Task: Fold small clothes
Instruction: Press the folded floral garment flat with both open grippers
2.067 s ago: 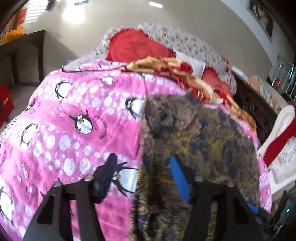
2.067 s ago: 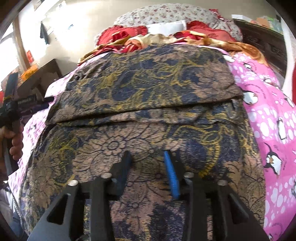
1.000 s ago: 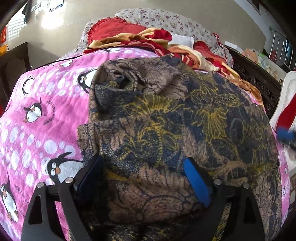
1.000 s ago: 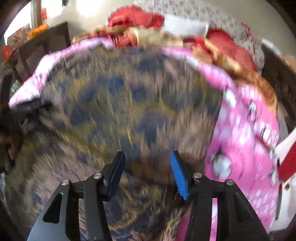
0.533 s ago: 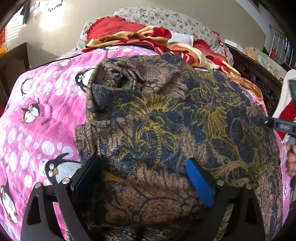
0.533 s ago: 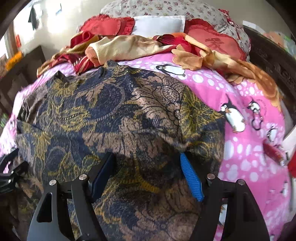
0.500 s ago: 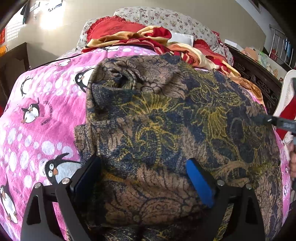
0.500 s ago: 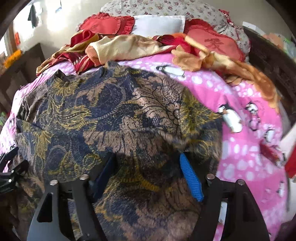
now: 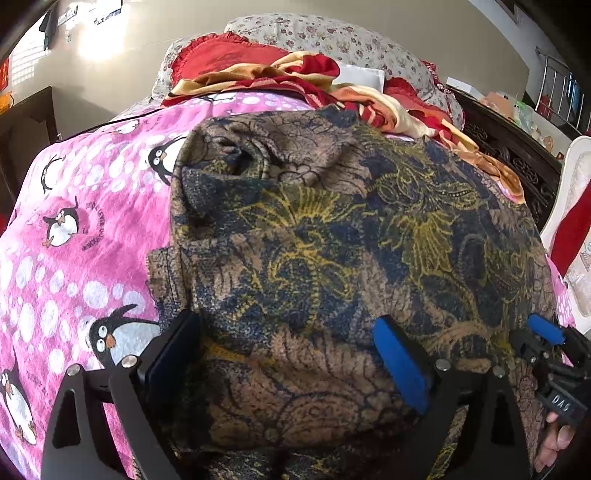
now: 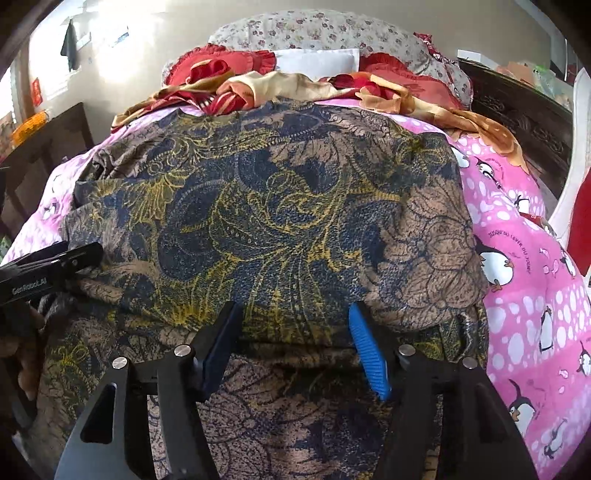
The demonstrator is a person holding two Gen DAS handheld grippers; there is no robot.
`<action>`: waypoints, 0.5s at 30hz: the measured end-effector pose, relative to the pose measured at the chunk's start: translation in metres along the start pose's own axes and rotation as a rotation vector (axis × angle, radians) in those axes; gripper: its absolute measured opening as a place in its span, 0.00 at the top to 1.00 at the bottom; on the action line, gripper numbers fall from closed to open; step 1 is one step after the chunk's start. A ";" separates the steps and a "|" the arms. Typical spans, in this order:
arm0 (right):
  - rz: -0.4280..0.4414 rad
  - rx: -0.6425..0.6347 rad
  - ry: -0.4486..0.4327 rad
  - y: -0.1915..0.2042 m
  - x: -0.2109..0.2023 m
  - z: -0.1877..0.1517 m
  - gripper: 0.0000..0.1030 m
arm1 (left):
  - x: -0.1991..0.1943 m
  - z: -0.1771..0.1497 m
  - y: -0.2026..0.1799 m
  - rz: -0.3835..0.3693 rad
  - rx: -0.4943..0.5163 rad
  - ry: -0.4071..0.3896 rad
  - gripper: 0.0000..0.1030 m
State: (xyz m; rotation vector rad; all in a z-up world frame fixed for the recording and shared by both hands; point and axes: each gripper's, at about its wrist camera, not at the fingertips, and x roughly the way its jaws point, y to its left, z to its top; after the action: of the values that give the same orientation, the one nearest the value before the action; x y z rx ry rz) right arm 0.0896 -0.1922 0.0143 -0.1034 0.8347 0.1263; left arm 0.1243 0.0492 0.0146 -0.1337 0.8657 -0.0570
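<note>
A brown, navy and yellow patterned garment (image 9: 332, 240) lies folded over on the pink penguin blanket (image 9: 74, 240); it fills the right wrist view (image 10: 277, 221) too. Its upper layer ends in a fold edge near both grippers. My left gripper (image 9: 288, 354) is open, its jaws wide apart over the garment's near left part. My right gripper (image 10: 295, 343) is open, its jaws straddling the fold edge near the garment's right side. The right gripper (image 9: 546, 343) shows at the lower right of the left wrist view, the left gripper (image 10: 51, 266) at the left of the right wrist view.
A heap of red and gold fabrics (image 10: 258, 88) and floral pillows (image 10: 332, 33) lies at the bed's far end. A dark carved bed frame (image 9: 517, 162) runs along the right. A dark wooden table (image 10: 48, 147) stands to the left.
The garment's top half was folded down toward me. Both grippers have drawn back a little toward the near fold edge; the right gripper now shows at the left view's lower right.
</note>
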 end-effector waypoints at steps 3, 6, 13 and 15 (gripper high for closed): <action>-0.012 -0.010 -0.009 0.000 0.001 0.000 0.29 | 0.002 0.001 -0.004 0.002 0.019 0.012 0.00; 0.014 0.012 -0.013 -0.002 -0.002 -0.003 0.28 | 0.004 0.001 -0.009 0.022 0.047 0.025 0.00; -0.009 -0.005 -0.020 -0.001 -0.003 -0.006 0.28 | 0.003 0.000 -0.010 0.039 0.059 0.023 0.00; -0.018 -0.010 -0.022 0.000 -0.003 -0.007 0.28 | 0.001 0.001 -0.010 0.047 0.060 0.021 0.00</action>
State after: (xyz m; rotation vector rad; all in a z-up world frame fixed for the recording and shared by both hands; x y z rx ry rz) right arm 0.0827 -0.1938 0.0123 -0.1188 0.8113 0.1146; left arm 0.1253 0.0396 0.0160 -0.0572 0.8872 -0.0408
